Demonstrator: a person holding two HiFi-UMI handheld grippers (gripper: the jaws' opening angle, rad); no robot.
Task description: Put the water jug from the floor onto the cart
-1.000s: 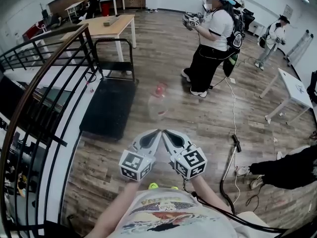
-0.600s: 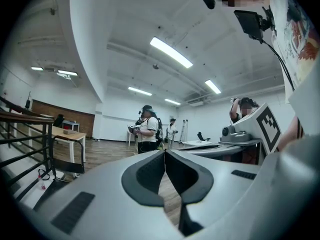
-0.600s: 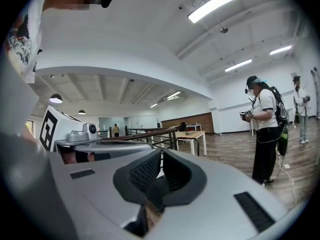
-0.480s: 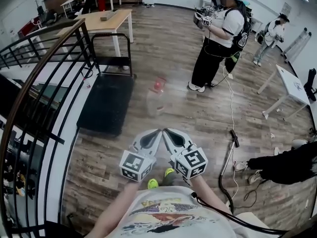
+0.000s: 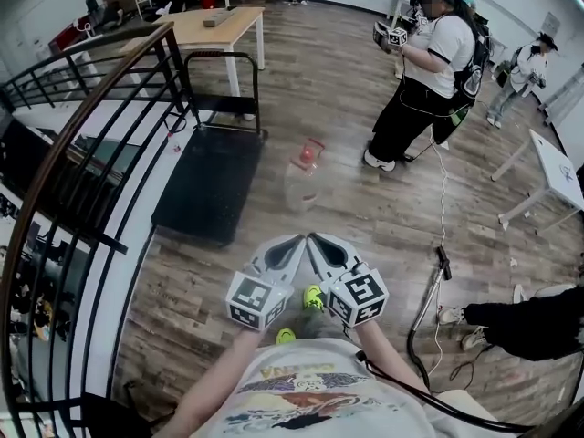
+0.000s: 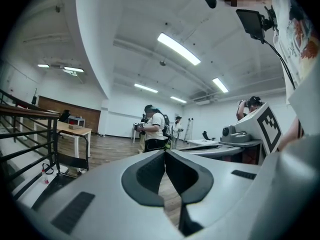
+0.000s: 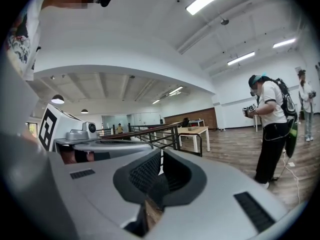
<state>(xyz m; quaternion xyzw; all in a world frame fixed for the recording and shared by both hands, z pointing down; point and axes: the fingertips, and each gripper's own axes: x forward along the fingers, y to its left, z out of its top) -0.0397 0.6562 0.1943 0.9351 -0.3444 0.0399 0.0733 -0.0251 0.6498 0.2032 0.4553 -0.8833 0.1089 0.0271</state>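
While both are clenched and empty, grey left gripper [image 5: 291, 242] and grey right gripper [image 5: 316, 240] sit side by side, short of the black flat platform cart [image 5: 203, 188]; clear plastic red-capped water jug [image 5: 301, 175] sits on floor [image 5: 370, 222] just right of that cart.

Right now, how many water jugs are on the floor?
1: the water jug sits just right of the black cart, apart from it. No others show; some may be hidden.
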